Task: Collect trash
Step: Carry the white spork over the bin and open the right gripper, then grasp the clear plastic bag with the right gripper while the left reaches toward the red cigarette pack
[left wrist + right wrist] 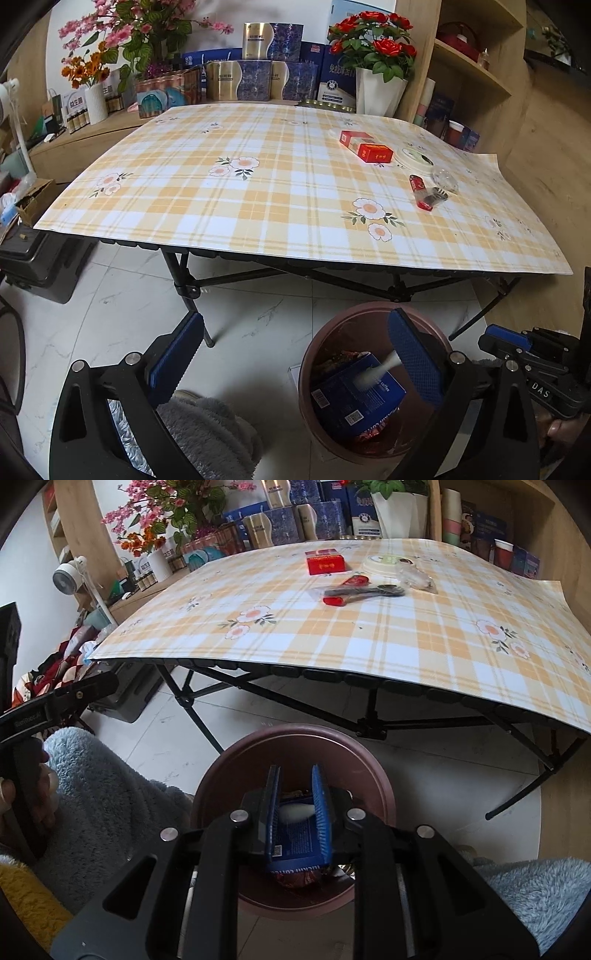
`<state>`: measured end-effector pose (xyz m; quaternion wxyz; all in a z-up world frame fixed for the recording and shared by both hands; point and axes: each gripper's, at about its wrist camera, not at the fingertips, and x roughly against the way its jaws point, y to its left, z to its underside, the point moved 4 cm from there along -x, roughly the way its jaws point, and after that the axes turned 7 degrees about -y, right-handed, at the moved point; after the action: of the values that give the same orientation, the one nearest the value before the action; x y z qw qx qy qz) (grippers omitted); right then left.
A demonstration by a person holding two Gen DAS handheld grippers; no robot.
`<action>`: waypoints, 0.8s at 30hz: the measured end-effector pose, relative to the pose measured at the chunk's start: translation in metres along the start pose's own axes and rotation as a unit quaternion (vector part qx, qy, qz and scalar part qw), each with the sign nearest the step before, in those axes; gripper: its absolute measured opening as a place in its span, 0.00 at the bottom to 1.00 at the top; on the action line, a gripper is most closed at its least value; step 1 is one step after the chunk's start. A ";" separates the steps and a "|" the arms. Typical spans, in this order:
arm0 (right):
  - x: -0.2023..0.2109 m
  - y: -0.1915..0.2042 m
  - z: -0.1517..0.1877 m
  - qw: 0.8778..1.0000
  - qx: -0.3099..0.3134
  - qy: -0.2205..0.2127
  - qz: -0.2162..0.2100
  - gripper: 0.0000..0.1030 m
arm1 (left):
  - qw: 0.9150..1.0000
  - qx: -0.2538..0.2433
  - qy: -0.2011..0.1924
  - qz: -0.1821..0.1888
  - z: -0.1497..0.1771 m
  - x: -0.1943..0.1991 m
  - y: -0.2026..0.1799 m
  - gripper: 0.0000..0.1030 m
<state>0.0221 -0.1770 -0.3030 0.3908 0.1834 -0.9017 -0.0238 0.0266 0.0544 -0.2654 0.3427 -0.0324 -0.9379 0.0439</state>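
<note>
1. Over the brown bin (354, 304) on the floor, just in front of the counter (258, 206), both of my jaws are hovering.
2. Left jaws (295, 317) are standing wide, holding nothing, with one pad over the bin mouth.
3. Right jaws (295, 771) are pointing down into the bin with a narrow gap. I am seeing nothing pinched between the pads.
4. Bin is already holding a blue coffee box (354, 402) and red wrappers. A blurred white scrap (382, 365) is showing just above the box. Cannot tell if it is lying there or in the air.
5. Trash is still waiting at the far right of the counter: red cigarette pack (375, 152), red lighters (416, 183), clear crumpled wrapper (443, 181), round white lid (412, 157), all close together.
6. Handling guess:
   - The pack is looking light and stiff, so I am planning to take it across the narrow sides.
   - The lighters look hard, smooth and likely slippery, so I am gripping mid-body.
   - The wrapper looks featherlight and crinkly, so I am pinching a raised fold.
   - The lid is looking flat and awkward, so I am catching it at the rim.
</note>
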 end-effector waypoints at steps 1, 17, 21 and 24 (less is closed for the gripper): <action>-0.001 -0.002 0.001 1.000 -0.004 0.003 0.004 0.21 | 1.000 0.000 0.000 0.000 0.000 0.000 0.000 0.94; 0.001 -0.028 0.000 0.997 -0.051 -0.002 0.057 0.94 | 1.000 0.011 0.002 0.002 0.000 -0.001 0.003 0.94; 0.001 -0.032 0.000 0.996 -0.060 -0.004 0.065 0.94 | 1.000 0.011 0.005 0.002 0.001 -0.001 0.003 0.94; 0.002 -0.033 -0.001 0.996 -0.062 -0.009 0.069 0.94 | 1.000 0.013 0.007 0.001 0.001 -0.002 0.004 0.94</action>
<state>0.0320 -0.2084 -0.3071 0.3943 0.0957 -0.9124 -0.0546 0.0278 0.0580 -0.2678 0.3492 -0.0296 -0.9349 0.0561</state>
